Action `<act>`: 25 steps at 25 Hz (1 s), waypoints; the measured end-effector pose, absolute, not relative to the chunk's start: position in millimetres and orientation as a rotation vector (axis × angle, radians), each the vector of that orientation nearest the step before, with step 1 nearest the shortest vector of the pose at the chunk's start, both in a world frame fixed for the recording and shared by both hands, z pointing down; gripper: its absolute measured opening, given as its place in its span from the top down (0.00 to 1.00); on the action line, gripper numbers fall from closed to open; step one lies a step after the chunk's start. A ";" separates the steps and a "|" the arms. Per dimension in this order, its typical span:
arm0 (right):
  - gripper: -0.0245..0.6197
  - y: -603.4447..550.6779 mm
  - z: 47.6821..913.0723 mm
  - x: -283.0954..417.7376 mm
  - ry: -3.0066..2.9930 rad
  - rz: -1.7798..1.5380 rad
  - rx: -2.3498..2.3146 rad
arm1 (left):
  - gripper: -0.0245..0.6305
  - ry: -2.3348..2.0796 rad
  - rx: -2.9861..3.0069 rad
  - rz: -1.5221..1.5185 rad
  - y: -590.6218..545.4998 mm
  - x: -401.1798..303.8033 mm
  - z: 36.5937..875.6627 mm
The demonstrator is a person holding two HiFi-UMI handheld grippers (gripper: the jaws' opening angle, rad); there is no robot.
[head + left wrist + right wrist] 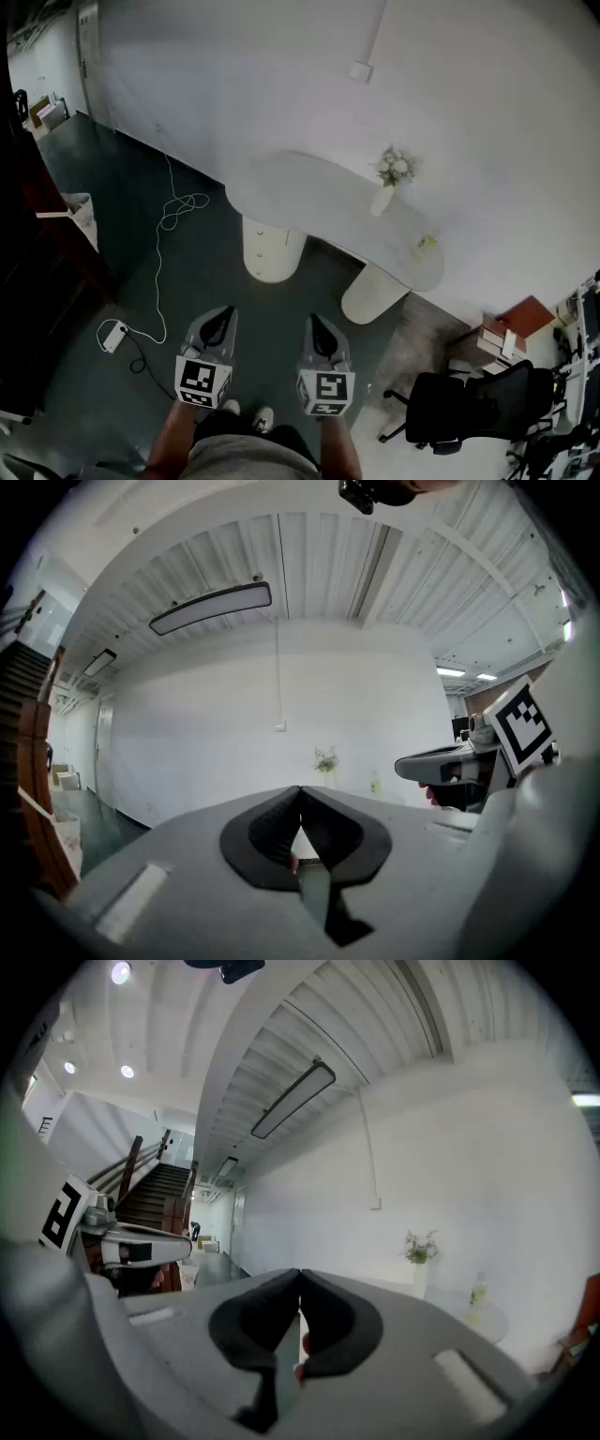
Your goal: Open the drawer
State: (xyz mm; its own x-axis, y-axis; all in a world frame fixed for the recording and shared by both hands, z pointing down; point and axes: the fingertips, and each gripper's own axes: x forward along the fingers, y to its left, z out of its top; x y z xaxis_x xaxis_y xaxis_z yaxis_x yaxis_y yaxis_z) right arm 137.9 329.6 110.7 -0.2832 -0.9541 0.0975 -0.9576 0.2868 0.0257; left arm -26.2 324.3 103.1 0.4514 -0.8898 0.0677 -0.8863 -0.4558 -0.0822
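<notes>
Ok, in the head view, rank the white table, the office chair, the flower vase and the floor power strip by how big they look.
1. white table
2. office chair
3. flower vase
4. power strip
The vase and strip look close, so that order is unsure.

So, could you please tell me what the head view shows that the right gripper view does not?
Only the head view: the white cable and power strip on the dark floor, the black office chair and the person's shoes.
Only the right gripper view: the ribbed ceiling, its long lamp and round spotlights.
Both: the white table, the vase of flowers, the wall box, and the left gripper and right gripper, each with jaws shut.
</notes>
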 end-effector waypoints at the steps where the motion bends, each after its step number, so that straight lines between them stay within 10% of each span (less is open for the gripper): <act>1: 0.95 329.7 110.7 139.4 -2.445 0.053 1.823 | 0.95 1.620 -2.644 -0.155 324.4 -25.3 103.0; 25: 0.95 268.1 122.5 141.3 -2.458 0.079 1.810 | 0.95 1.644 -2.653 -0.135 256.3 -23.7 114.4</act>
